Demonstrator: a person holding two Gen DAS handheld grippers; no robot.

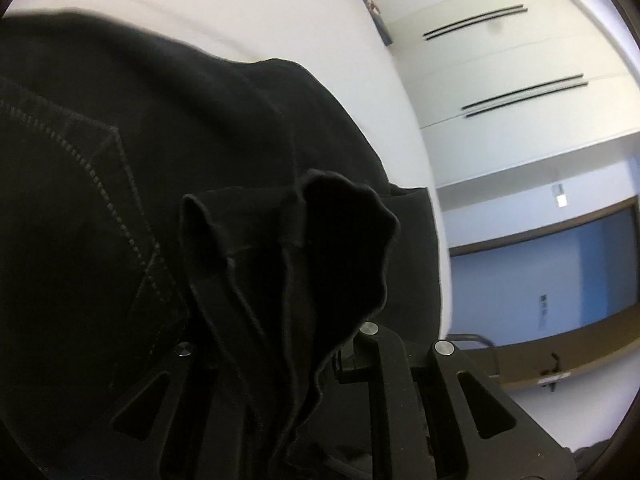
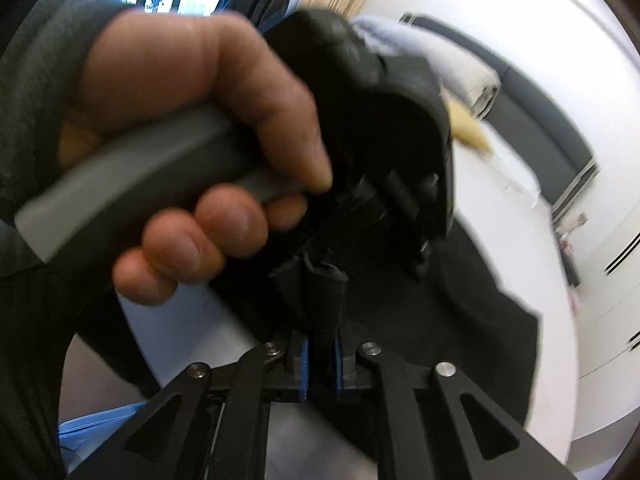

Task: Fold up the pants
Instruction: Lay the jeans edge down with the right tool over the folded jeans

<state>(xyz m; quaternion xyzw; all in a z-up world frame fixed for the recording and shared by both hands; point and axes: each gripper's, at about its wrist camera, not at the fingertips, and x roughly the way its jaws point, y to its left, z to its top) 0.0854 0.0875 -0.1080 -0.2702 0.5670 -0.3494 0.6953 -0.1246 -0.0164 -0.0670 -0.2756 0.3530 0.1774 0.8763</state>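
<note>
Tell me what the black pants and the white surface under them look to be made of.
Black pants: heavy woven cotton, probably denim, matte; pale contrast stitching outlines a pocket. White surface: smooth and uniform, faint sheen, likely laminate or painted board; the frames leave that open.

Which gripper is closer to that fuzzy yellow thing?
Left, it looks like. The left gripper shows right beside the yellow thing, partly in front of it. The right gripper is lower in the picture, pinching the pants, well away from it.

White table (image 1: pixel 248 20); black pants (image 1: pixel 120 128) lie on it
</note>
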